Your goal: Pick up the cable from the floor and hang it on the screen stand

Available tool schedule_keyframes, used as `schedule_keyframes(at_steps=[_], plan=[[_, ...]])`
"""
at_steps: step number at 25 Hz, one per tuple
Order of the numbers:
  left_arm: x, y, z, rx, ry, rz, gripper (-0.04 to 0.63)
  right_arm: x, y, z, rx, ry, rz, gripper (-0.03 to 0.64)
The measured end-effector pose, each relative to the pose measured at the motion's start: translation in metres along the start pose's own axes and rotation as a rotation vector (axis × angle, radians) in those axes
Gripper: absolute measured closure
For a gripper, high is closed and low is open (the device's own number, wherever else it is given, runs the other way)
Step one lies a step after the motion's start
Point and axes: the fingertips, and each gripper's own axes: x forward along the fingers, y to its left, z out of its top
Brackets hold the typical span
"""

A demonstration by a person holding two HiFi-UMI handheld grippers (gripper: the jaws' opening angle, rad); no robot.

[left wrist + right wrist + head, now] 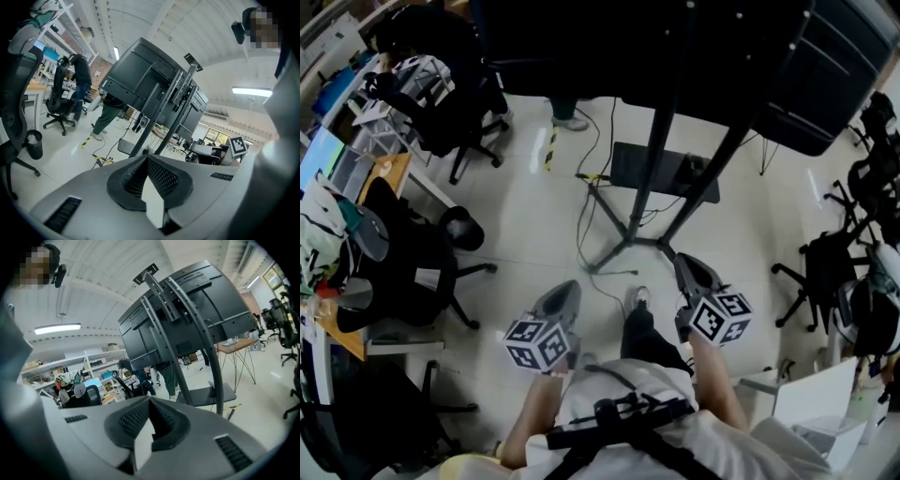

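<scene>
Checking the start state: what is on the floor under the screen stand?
A thin dark cable snakes over the floor beside the legs of the screen stand, near a black shelf. The screen overhead hides the floor beyond.

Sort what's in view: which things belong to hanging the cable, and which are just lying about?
Job:
- cable, on the floor
- screen stand
- left gripper and right gripper, jaws shut, empty

Lying about:
- office chairs
- bin
</scene>
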Motion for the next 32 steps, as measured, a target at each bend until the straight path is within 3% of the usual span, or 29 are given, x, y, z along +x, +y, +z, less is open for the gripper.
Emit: schedule_keyframes(at_steps=[7,14,23,32], plan=[[0.085,0.024,0.033,0.043,0.021,0.093,0.595,0.085,-0.017,0.048,-0.051,0.044,0.149,0.607],[0.171,0.019,0.046,0.066,0.065,0.141,0.595,0.127,-0.057,0.06,-0.048,0.119,0.249,0.607],[0.219,0.019,0.04,0.093,0.144,0.207,0.586,0.155,-0.109,0.054,-0.003,0.177,0.267,0.607],[0.232,0.062,0.051,0.097,0.166,0.204,0.586,0.203,-0.09,0.039,-0.006,0.205,0.275,0.607]])
